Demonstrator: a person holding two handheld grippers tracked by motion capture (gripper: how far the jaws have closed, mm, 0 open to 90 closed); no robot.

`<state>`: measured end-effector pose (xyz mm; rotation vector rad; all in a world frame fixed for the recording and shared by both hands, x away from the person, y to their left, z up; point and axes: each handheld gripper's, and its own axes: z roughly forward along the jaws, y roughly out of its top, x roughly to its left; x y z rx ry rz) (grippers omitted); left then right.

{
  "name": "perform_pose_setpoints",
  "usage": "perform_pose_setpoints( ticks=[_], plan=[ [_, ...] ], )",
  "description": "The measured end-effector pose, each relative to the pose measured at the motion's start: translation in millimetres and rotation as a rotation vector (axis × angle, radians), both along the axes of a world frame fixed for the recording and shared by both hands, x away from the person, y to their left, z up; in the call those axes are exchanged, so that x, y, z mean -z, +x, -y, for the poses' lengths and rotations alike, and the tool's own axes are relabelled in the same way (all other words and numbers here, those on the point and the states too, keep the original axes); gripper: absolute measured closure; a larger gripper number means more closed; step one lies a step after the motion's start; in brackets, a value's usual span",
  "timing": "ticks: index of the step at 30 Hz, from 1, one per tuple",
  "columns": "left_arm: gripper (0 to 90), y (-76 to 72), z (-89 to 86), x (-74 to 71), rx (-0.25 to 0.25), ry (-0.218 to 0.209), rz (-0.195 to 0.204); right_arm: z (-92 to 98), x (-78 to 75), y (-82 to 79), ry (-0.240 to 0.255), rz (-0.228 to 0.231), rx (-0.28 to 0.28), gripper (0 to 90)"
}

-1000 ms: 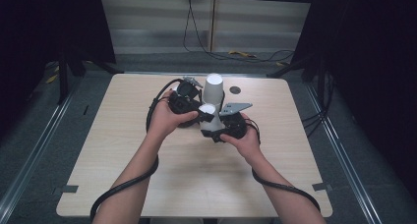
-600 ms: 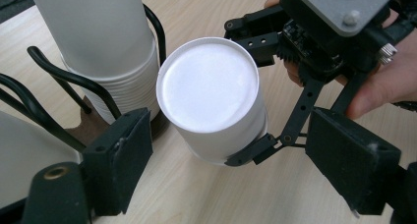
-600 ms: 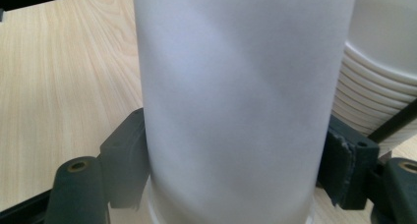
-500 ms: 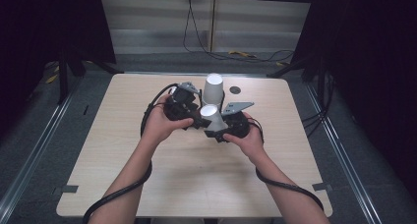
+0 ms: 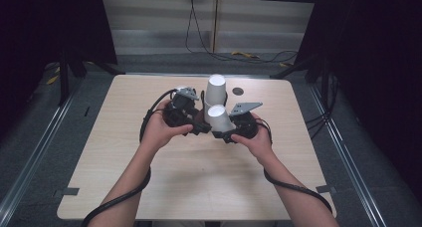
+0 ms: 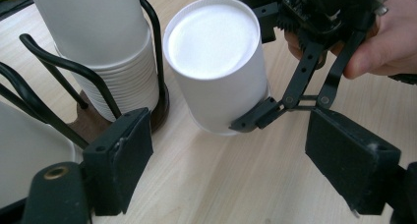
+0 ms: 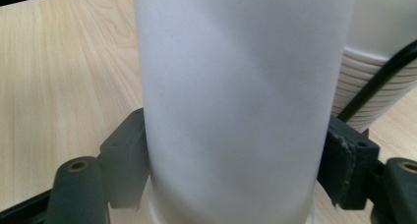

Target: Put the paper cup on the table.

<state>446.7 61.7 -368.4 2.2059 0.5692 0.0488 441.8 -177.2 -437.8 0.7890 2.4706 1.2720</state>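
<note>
Centre of high view: right gripper (image 5: 222,129) clamps an upside-down white cup (image 5: 217,118) beside cup stack (image 5: 215,90); left gripper (image 6: 246,172) wide open, empty. Next, prob. set cup clear of stack.

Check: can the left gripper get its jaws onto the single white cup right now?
Probably yes. The left gripper is open, with bare table up to the cup. The right gripper already clamps one side.
</note>
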Motion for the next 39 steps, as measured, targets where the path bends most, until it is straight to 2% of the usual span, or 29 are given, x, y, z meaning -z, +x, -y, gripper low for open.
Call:
perform_pose_setpoints(
  ticks=[5,10,21,26,33,36,39],
  plan=[
    [17.9,-2.3,-3.4,8.3,-0.005,0.012,-0.006,4.7,-1.2,1.0,-0.008,-0.014,0.003,24.8],
    [18.1,-4.8,-8.9,19.5,-0.015,0.021,-0.031,8.2,-0.8,0.4,-0.016,-0.023,-0.001,24.8],
    [18.1,-7.0,-15.1,23.7,-0.021,0.005,-0.039,8.9,-2.4,-0.5,-0.037,-0.033,-0.021,24.9],
    [18.1,-8.1,-15.8,26.5,-0.02,0.009,-0.036,9.4,-2.8,-0.2,-0.046,-0.043,-0.024,24.9],
    [18.1,-12.9,-18.8,30.6,-0.019,0.019,-0.033,8.8,-7.5,0.2,-0.084,-0.056,-0.05,25.0],
    [18.1,-13.2,-20.5,31.2,-0.022,0.008,-0.026,8.1,-8.9,0.8,-0.087,-0.055,-0.055,25.0],
    [18.1,-13.8,-22.6,31.6,-0.016,0.02,-0.026,6.0,-10.4,0.7,-0.089,-0.061,-0.066,25.0]
  ],
)
